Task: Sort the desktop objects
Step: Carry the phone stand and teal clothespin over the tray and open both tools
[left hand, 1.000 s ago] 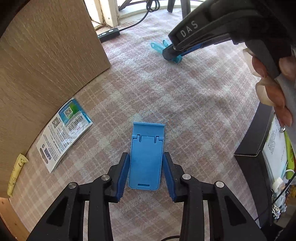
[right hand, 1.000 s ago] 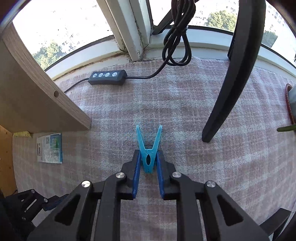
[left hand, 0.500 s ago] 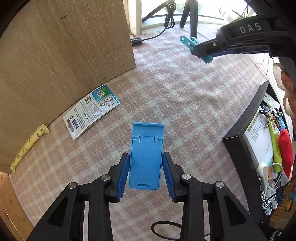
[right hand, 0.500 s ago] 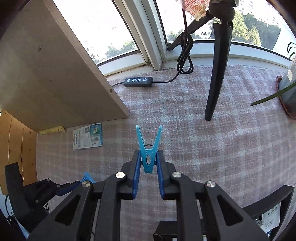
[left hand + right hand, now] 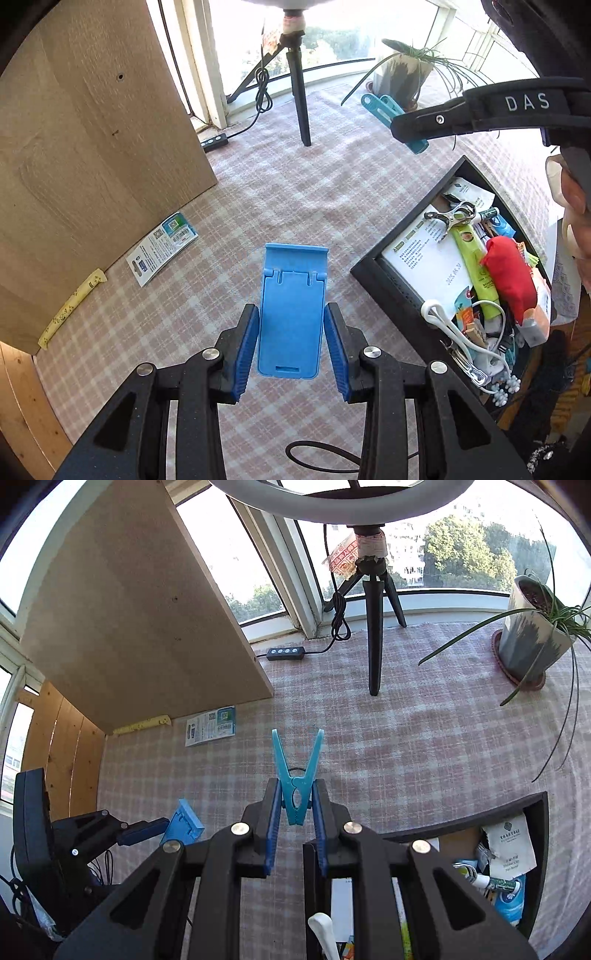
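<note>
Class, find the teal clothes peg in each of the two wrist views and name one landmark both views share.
Left wrist view: the teal clothes peg is upper right, clamped in the right gripper, lifted off the cloth.
Right wrist view: the peg is at centre, held between that gripper's blue pads, its open prongs pointing away from the camera.
Shared landmark: the black tripod leg standing on the checked cloth.
</note>
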{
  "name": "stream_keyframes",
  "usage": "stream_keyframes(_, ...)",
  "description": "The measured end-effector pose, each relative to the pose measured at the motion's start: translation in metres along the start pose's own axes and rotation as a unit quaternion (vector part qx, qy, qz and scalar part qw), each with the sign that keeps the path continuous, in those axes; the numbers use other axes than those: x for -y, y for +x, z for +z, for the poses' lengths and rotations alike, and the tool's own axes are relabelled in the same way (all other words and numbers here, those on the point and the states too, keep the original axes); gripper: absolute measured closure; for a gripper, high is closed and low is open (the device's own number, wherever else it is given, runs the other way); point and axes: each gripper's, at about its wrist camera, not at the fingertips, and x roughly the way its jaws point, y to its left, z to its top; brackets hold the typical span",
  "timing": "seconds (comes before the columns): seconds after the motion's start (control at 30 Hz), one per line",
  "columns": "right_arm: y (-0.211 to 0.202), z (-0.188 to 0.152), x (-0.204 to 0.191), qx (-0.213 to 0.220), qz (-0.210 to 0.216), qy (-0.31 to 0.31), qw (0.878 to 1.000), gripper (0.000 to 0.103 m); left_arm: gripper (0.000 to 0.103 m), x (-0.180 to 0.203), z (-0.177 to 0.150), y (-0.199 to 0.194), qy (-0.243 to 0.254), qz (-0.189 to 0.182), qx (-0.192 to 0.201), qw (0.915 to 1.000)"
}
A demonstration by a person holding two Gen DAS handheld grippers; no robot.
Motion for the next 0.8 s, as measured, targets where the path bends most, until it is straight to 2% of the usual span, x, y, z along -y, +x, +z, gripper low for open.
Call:
stream_keyframes(0.17, -0.04, -0.035, 0.029, 0.019, -0.027, 0.011, 0.999, 0.086, 0.069, 0.043, 0.003, -0.008, 0.026, -0.021, 0.01, 0.9994)
stream_keyframes(0.33, -0.062, -0.076, 0.077, 0.022, -0.058, 0.053, 0.997, 0.086, 0.069, 0.096, 0.013, -0.005, 0.059, -0.058, 0.005, 0.9965)
stream_keyframes(0.57, -0.088, -0.138, 0.141, 0.02, -0.095, 0.117, 0.988, 0.086, 0.069, 0.184, 0.011, -0.003, 0.136, -0.101, -0.01, 0.9855)
stream_keyframes(0.8, -0.102, -0.181, 0.171, 0.017, -0.118, 0.151, 0.981, 0.086, 0.069, 0.241, -0.003, -0.005, 0.185, -0.124, -0.021, 0.9748)
